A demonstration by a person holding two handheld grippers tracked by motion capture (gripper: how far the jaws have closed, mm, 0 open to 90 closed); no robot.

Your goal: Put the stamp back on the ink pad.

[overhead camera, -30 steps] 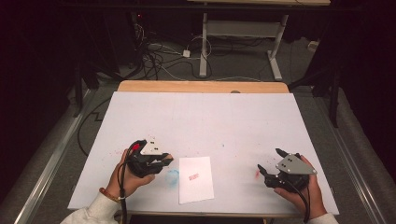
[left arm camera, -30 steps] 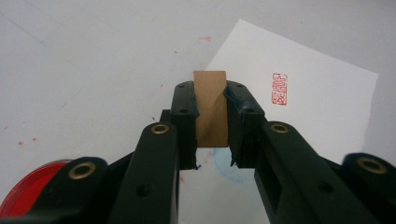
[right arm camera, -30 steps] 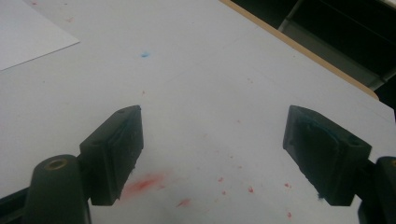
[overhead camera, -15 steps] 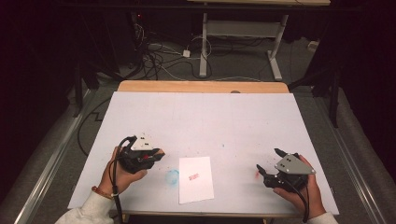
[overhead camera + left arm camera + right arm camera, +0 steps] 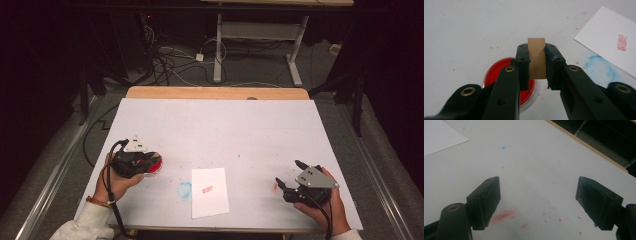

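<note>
My left gripper [image 5: 537,62] is shut on a small wooden stamp [image 5: 537,57], held just above a round red ink pad [image 5: 501,77]. In the high view the left gripper [image 5: 148,161] sits at the table's left front, over the red ink pad [image 5: 154,166]. A white sheet of paper [image 5: 210,191] with a red stamped mark [image 5: 206,190] lies at front centre; the paper [image 5: 609,37] and its red mark [image 5: 622,43] also appear at the right of the left gripper view. My right gripper [image 5: 288,176] rests open at the front right, and the right gripper [image 5: 536,202] has nothing between its jaws.
A blue ink smudge [image 5: 184,190] marks the white table cover [image 5: 220,130] left of the paper. Red ink specks [image 5: 504,216] dot the cover under the right gripper. Beyond the far wooden edge [image 5: 215,93] are cables and desk legs on the floor.
My left gripper has moved left, away from the paper, with the stamp in it, and now sits over the red ink pad. The right gripper has stayed put.
</note>
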